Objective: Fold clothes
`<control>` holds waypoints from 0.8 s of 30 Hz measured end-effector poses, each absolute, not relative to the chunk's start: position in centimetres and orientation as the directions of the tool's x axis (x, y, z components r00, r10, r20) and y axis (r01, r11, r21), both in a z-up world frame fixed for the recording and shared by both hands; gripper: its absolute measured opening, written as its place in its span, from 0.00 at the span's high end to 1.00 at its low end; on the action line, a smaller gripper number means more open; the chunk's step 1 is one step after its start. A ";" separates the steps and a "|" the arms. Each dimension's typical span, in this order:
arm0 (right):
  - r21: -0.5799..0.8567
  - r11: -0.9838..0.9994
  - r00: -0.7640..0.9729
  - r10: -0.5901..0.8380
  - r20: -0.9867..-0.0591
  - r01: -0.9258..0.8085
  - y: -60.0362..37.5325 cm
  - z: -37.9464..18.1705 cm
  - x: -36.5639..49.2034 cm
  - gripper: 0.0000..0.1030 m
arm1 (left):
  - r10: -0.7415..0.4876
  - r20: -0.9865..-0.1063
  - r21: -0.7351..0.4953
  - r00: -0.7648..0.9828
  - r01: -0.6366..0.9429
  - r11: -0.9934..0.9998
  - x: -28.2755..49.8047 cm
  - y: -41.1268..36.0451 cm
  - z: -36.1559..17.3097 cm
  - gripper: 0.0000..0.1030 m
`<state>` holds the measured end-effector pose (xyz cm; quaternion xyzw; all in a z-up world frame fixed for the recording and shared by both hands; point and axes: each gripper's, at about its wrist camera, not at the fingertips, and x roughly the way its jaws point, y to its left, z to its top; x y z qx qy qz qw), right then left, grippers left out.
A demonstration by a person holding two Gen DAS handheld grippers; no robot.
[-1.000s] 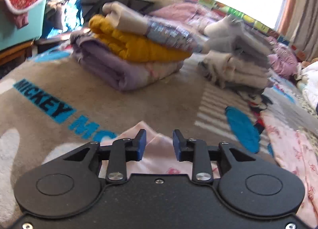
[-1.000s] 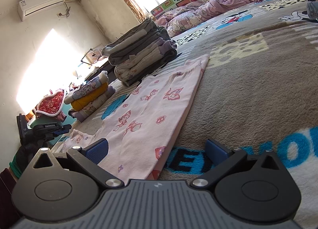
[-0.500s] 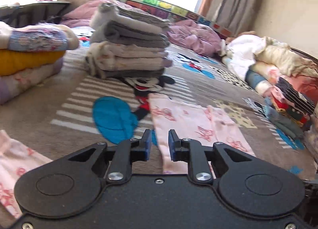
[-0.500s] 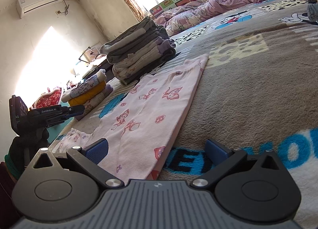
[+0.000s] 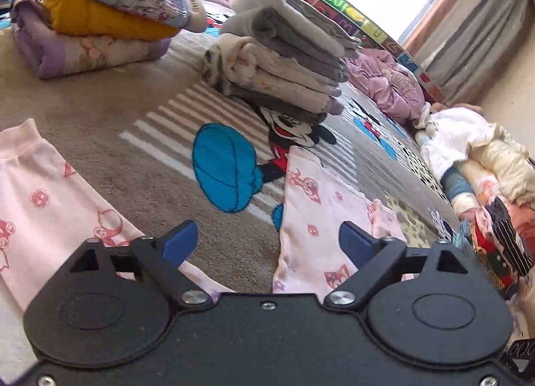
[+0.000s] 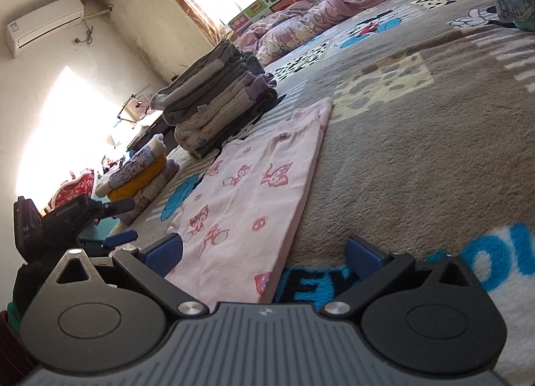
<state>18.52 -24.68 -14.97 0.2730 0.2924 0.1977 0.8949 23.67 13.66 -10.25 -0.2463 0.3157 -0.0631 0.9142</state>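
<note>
Left tongs (image 5: 267,245) spread wide, jaws just opened, nothing pinched between them; bare carpet (image 5: 100,111) and an edge of pink cloth sit under the gap. Right tongs (image 6: 264,254) also wide open, gripping nothing, low over the near end of the pink pajama pants (image 6: 254,192).

Left to right on the carpet:
- Far left: folded stack (image 5: 100,21), purple at the bottom, yellow in the middle, printed piece on top.
- Near left: one pajama leg (image 5: 43,205), cuff pointing away, lying flat.
- Centre far: taller folded stack (image 5: 281,65) in greys and creams, sitting on the cartoon mouse print (image 5: 291,131).
- Centre near: second pajama leg (image 5: 321,215), flat, running away from the tongs. Carpet shows between the two legs.
- Far right: loose pile of unfolded clothes (image 5: 474,165), with a crumpled purple quilt (image 5: 388,81) behind it by the curtain (image 5: 468,24).

From the right tongs, the pants lie smooth with one long straight edge; the grey stack (image 6: 217,98) sits just beyond their far end. Left tongs (image 6: 67,218) visible at far left of that view.
</note>
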 end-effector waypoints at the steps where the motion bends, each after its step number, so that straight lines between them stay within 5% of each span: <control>1: 0.600 0.782 0.763 0.489 -0.423 -0.169 -24.7 -14.8 19.2 0.00 | -0.264 -0.543 -0.496 0.797 -0.051 0.867 23.8 13.9 -10.3 0.00; 9: 0.386 0.913 0.772 0.340 -0.538 -0.134 -22.3 -12.9 27.3 0.03 | -0.277 -0.526 -0.551 0.804 -0.075 0.831 25.1 15.8 -11.7 0.02; 24: 0.307 0.909 0.726 0.410 -0.552 -0.280 -20.4 -12.4 32.2 0.43 | -0.269 -0.568 -0.507 0.778 -0.073 0.859 26.7 15.7 -12.6 0.03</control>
